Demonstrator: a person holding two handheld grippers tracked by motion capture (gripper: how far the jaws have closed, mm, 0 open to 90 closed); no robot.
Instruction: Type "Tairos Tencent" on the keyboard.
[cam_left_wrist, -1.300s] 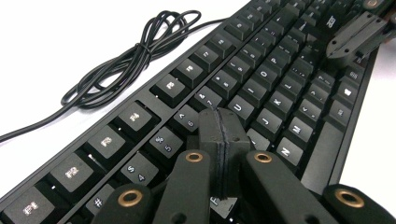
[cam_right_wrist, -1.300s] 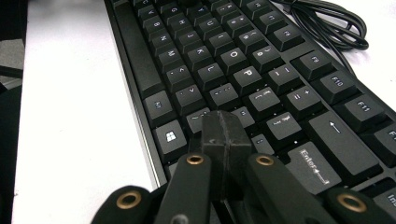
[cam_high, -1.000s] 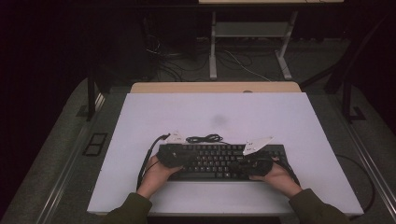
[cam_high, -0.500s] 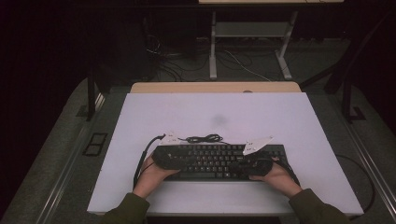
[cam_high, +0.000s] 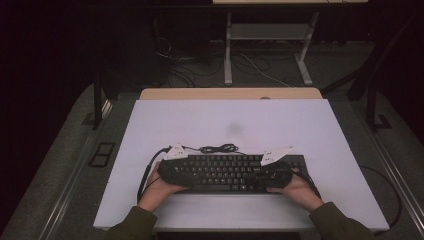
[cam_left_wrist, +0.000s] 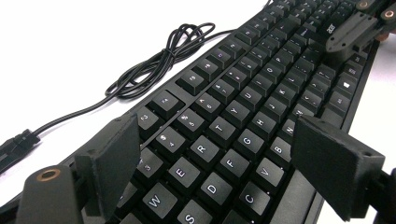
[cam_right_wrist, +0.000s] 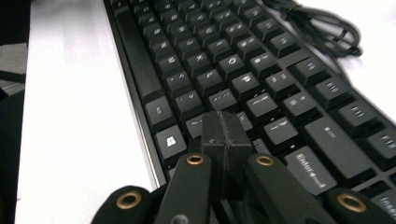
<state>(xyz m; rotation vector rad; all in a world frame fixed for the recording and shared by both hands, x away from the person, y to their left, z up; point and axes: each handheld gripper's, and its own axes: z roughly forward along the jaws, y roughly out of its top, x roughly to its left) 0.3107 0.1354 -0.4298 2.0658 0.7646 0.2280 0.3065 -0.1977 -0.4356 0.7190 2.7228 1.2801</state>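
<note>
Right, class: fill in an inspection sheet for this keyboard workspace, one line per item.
Surface: white table top, faint smudge near its middle.
Job's things: black keyboard lying flat near the front edge.
Clutter: nothing seen.
Grippers: left gripper open, jaws straddling the keys; right gripper shut, over the keyboard's right end.
Cables: keyboard cable bundled loosely behind the keyboard.
Surroundings: dark floor, desk legs and loose wires beyond the table.
</note>
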